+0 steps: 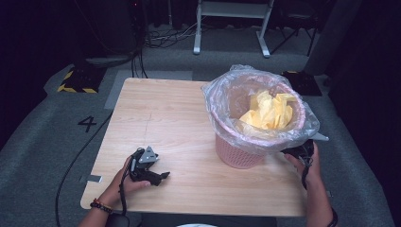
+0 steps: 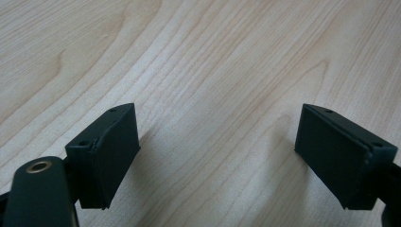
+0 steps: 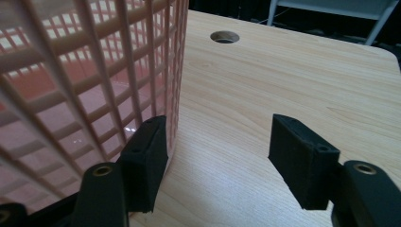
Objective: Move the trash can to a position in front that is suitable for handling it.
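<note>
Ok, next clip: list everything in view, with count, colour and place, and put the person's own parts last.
table: one, light wood, centre
waste basket: one, pink lattice, right side of the table
bag liner: one, clear plastic, folded over the basket rim
crumpled paper: yellow, count unclear, inside the basket
white frame: one, on the floor behind the table
floor marking "4": one, black, left of the table
left gripper: black, open, low over the near-left tabletop
right gripper: black, open, beside the basket wall
</note>
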`<act>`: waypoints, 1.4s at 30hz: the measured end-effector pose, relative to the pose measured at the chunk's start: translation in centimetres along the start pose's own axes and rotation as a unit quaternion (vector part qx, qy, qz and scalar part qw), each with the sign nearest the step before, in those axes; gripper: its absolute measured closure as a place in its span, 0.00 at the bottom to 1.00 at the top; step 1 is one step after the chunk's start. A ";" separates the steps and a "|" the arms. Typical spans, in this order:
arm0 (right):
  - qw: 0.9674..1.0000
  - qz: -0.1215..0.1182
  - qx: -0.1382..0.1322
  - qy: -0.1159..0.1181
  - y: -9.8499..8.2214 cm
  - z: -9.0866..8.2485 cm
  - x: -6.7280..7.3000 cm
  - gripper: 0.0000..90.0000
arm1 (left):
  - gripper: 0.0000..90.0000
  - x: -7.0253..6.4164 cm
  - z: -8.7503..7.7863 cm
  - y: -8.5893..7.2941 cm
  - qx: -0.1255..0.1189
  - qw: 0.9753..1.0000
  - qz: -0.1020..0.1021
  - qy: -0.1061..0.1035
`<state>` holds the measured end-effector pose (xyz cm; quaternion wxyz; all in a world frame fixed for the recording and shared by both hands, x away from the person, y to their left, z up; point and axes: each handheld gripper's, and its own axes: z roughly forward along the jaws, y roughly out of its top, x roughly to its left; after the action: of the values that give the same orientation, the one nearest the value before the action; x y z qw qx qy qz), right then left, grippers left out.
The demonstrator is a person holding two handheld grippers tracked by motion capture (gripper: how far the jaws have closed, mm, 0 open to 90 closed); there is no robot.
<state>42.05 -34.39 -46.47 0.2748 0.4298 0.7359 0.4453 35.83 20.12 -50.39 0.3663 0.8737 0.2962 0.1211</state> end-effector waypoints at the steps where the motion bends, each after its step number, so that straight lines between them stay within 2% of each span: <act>1: 1.000 0.001 -0.001 0.001 0.0 0.0 0.0 0.42 | 0.16 0.0 0.0 0.0 0.000 1.000 0.000 0.000; 8: 1.000 -0.001 -0.003 0.016 0.2 0.3 0.7 0.42 | 0.16 0.0 0.0 0.0 0.000 1.000 -0.001 0.000; 17: 0.999 -0.020 -0.006 0.044 0.9 0.9 1.9 0.42 | 0.16 0.0 0.0 0.0 0.000 1.000 0.000 0.000; 19: 0.999 -0.023 -0.006 0.042 0.9 1.0 2.0 0.42 | 0.16 0.0 0.0 0.0 0.000 1.000 0.000 0.000; 21: 0.999 -0.032 -0.002 0.029 1.1 1.4 2.4 0.44 | 0.16 0.0 0.0 0.0 0.000 1.000 0.000 0.000; 28: 0.999 -0.033 0.001 0.026 1.6 2.1 3.1 0.47 | 0.16 0.0 0.0 0.0 0.000 1.000 -0.001 0.000; 29: 0.999 -0.045 0.001 0.026 1.9 2.3 3.4 0.48 | 0.16 0.0 0.0 0.0 0.000 1.000 0.000 0.000; 38: 0.997 -0.064 -0.007 0.044 2.5 3.0 5.0 0.48 | 0.16 0.0 0.0 0.0 0.000 1.000 -0.001 -0.001; 40: 0.996 -0.070 -0.013 0.054 2.5 3.1 5.5 0.48 | 0.16 0.0 0.0 0.0 0.000 1.000 0.000 -0.001; 41: 0.995 -0.078 -0.016 0.066 2.6 3.2 6.0 0.48 | 0.16 0.0 0.0 0.0 0.000 1.000 0.000 0.000; 42: 0.995 -0.078 -0.016 0.066 2.6 3.2 6.0 0.48 | 0.16 0.0 0.0 0.0 0.000 1.000 0.000 0.000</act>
<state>42.67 -27.20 -45.74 0.2661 0.3363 0.7764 0.4619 35.83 20.12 -50.40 0.3664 0.8738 0.2961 0.1207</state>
